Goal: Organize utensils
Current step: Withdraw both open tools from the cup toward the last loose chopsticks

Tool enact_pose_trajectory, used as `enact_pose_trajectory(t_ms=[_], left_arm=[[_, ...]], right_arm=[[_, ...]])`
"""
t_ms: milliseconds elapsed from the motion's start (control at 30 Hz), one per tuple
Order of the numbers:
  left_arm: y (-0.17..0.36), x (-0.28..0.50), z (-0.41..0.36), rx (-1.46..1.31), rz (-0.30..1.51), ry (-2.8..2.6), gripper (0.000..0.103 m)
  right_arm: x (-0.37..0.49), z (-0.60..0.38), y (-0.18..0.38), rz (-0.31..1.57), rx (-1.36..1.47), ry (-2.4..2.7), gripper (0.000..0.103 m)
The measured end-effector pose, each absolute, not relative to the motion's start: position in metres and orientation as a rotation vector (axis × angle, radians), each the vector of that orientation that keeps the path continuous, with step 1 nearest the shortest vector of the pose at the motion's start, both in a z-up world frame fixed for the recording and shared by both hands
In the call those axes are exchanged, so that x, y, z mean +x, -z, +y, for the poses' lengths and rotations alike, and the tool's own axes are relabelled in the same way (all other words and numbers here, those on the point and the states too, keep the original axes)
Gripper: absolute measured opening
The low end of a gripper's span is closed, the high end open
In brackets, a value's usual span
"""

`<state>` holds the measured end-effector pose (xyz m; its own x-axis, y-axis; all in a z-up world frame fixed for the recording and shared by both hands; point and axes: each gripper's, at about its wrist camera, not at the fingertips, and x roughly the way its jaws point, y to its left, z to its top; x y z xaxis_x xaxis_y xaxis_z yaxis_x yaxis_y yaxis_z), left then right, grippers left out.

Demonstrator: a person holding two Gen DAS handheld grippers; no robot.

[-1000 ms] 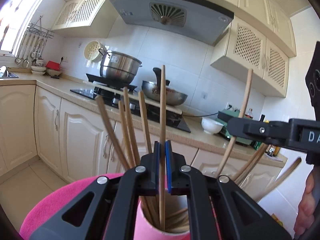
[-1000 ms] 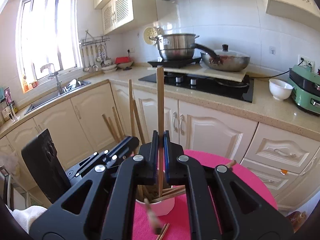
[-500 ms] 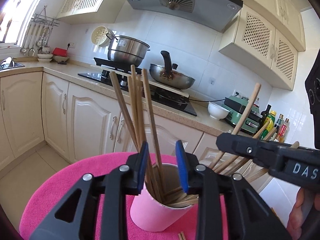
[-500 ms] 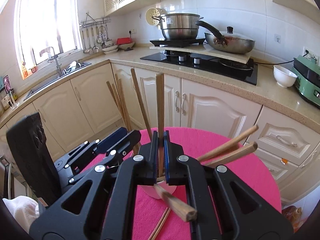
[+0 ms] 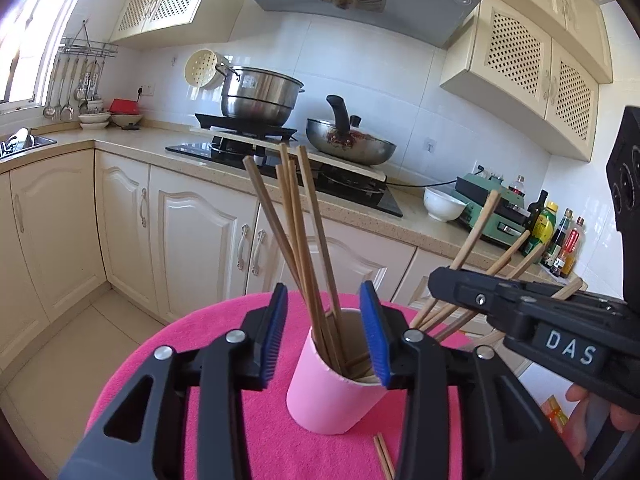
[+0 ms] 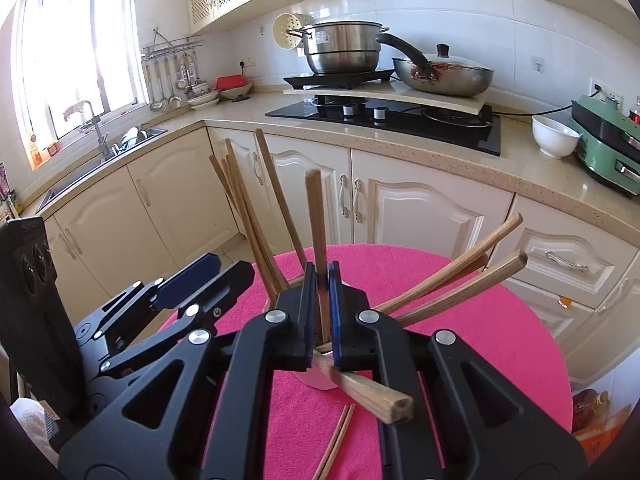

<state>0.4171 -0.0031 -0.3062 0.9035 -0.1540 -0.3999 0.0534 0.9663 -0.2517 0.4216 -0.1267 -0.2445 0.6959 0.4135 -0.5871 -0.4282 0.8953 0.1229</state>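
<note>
Kitchen cabinets back my pink worktop (image 5: 248, 432), where the pink cup (image 5: 328, 396) stands mid-cloth. My left gripper (image 5: 324, 336) hangs before the cup, fingers spread. My right gripper (image 6: 321, 312) pinches one chopstick (image 6: 316, 216) upright over the cup.

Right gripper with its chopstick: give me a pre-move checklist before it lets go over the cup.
1. Right gripper shut on one chopstick: ok.
2. Chopstick tip inside the pink cup: cannot tell, fingers hide it.
3. Left gripper open and empty: ok.
4. Cup upright on the pink cloth: ok.
5. Every chopstick in the cup: not ok, a loose pair lies on the cloth.
</note>
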Motion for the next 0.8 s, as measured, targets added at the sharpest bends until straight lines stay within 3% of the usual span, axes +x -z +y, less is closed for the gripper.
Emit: enact_pose_trajectory(t_ms=[133, 267, 800], left_arm=[[0.296, 0.405, 0.003, -0.221, 0.446, 0.098, 0.044], [0.284, 0.393, 0.011, -0.208, 0.462, 0.088, 0.048], [0.219, 0.333, 0.037, -0.113, 0.418, 0.093, 0.052]], right_arm=[[0.411, -0.122, 0.235, 0.635, -0.023, -0.45, 0.017], [0.397, -0.119, 0.221, 0.597, -0.018, -0.431, 0.05], [0.324, -0.115, 0.16, 0.483, 0.001, -0.345, 0.057]])
